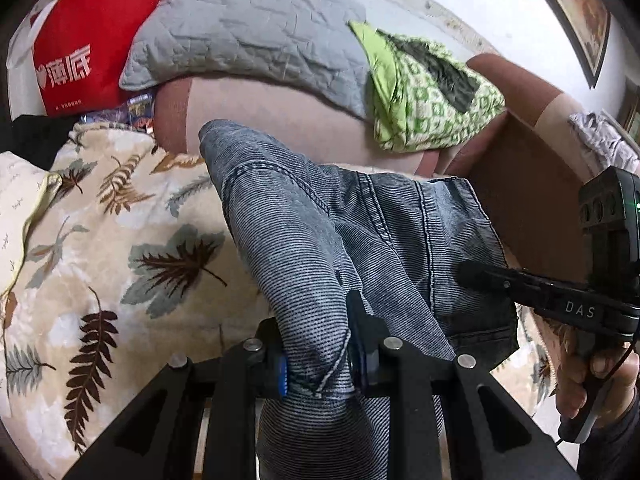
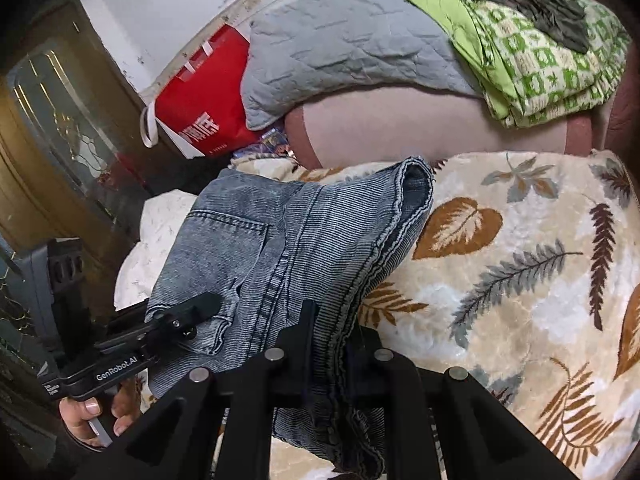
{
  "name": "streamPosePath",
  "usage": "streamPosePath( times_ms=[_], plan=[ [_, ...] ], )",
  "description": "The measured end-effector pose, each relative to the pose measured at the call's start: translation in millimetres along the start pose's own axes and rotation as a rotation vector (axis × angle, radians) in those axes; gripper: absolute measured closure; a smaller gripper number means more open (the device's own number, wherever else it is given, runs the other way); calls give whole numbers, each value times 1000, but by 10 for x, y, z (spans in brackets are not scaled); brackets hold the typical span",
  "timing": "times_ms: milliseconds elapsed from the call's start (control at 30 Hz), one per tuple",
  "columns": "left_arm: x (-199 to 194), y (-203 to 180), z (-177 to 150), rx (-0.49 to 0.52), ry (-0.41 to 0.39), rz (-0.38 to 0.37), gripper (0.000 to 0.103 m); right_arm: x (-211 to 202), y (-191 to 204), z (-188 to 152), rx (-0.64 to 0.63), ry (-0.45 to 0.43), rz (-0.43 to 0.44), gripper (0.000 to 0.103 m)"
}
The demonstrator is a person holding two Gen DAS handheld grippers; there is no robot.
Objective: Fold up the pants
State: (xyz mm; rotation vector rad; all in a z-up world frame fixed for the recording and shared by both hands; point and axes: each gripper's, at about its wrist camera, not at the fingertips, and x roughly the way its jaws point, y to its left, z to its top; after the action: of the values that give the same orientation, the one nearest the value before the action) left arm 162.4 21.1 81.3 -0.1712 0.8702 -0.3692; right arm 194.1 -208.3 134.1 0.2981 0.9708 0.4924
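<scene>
Blue-grey denim pants [image 1: 340, 224] are held up over a leaf-patterned blanket [image 1: 100, 240], bunched and partly folded. My left gripper [image 1: 316, 344] is shut on a thick fold of the pants close to the camera. My right gripper [image 2: 332, 340] is shut on the pants' hemmed edge, with layers of denim [image 2: 280, 248] hanging between its fingers. The right gripper shows in the left wrist view [image 1: 472, 272] at the right, its tip on the denim. The left gripper shows in the right wrist view [image 2: 200, 308] at the lower left, near a back pocket.
A pink sofa back [image 1: 280, 108] rises behind the blanket, with a grey quilted pillow [image 1: 248, 32] and a green patterned cloth [image 1: 428, 92] on it. A red bag [image 1: 80, 48] stands at the far left. A wooden cabinet [image 2: 52, 120] is left of the sofa.
</scene>
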Motion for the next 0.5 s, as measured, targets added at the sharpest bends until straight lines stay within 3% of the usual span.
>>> streamPosePath(
  times_ms=[500],
  plan=[
    [524,84,-135,-35,73,12,78,490,-315,-127,27,80,-40,90]
  ],
)
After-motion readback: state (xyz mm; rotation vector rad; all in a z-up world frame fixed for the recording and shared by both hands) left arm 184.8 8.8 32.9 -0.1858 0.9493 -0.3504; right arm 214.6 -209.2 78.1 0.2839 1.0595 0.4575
